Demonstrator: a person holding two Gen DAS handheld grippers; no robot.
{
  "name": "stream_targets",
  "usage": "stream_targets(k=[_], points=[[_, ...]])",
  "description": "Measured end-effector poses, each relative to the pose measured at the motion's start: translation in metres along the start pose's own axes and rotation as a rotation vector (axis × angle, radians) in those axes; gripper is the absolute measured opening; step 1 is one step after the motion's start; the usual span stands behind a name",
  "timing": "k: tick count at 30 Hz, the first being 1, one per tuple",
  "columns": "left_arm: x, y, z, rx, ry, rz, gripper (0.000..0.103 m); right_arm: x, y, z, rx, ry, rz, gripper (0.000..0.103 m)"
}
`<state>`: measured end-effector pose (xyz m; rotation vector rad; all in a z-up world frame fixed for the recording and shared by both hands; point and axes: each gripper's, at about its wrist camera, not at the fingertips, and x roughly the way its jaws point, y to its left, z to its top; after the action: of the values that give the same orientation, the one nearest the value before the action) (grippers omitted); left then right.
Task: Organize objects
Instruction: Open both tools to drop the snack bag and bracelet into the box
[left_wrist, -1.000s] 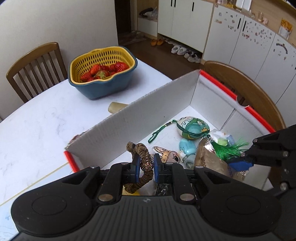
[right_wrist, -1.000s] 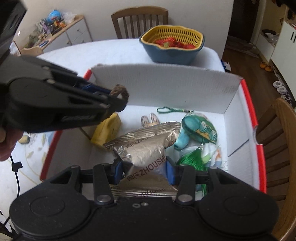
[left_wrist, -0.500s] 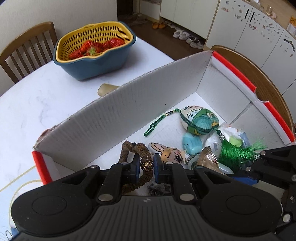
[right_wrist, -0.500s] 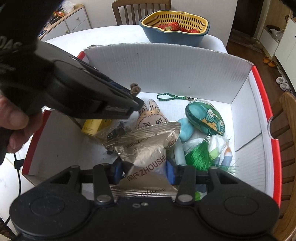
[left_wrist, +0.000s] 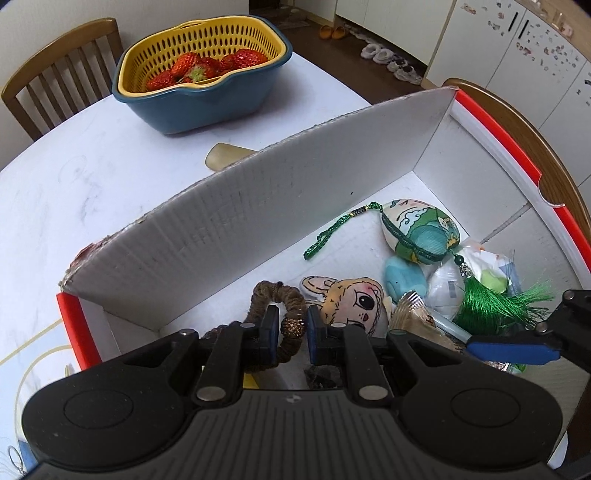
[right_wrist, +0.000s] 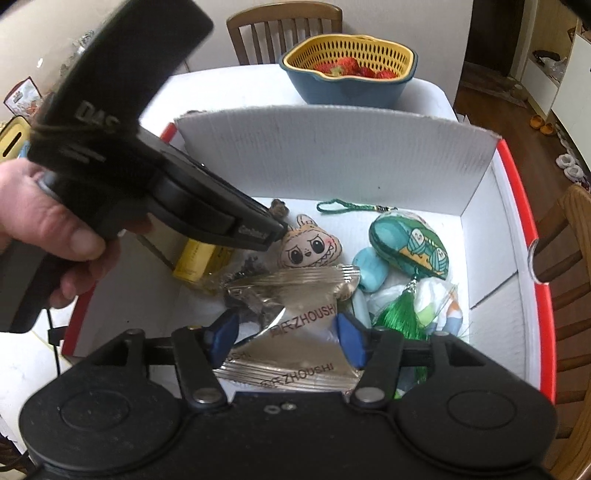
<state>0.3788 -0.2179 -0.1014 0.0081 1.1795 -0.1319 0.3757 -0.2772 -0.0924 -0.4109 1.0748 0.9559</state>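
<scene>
My left gripper (left_wrist: 291, 326) is shut on a brown braided hair tie (left_wrist: 271, 295) with a gold bead and holds it low inside the white cardboard box (left_wrist: 258, 214). It also shows in the right wrist view (right_wrist: 273, 230), just left of the bunny plush (right_wrist: 310, 247). My right gripper (right_wrist: 284, 334) has its jaws wide apart around a silver snack packet (right_wrist: 295, 321) that sags between the pads inside the box. I cannot tell whether the pads still pinch it.
The box also holds a green patterned pouch with tassel (right_wrist: 410, 243), a blue soft toy (right_wrist: 369, 273), a yellow bottle (right_wrist: 195, 262) and a white bag (left_wrist: 472, 269). A strawberry basket (left_wrist: 199, 66) stands behind the box. Wooden chairs (left_wrist: 62, 70) stand around the table.
Both grippers have moved down into the box. The left one carried the hair tie toward the bunny plush. The right jaws have widened around the snack packet.
</scene>
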Motion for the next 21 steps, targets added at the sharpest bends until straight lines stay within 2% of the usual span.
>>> stream_targets(k=[15,21], points=[[-0.026,0.001,-0.012,-0.013,-0.056,-0.022,0.018,-0.022,-0.006,-0.005,0.011,-0.032,0.004,0.064],[-0.047,0.001,-0.021,-0.027,-0.102,-0.034,0.025,-0.033,-0.008,-0.007,0.016,-0.061,0.003,0.066]])
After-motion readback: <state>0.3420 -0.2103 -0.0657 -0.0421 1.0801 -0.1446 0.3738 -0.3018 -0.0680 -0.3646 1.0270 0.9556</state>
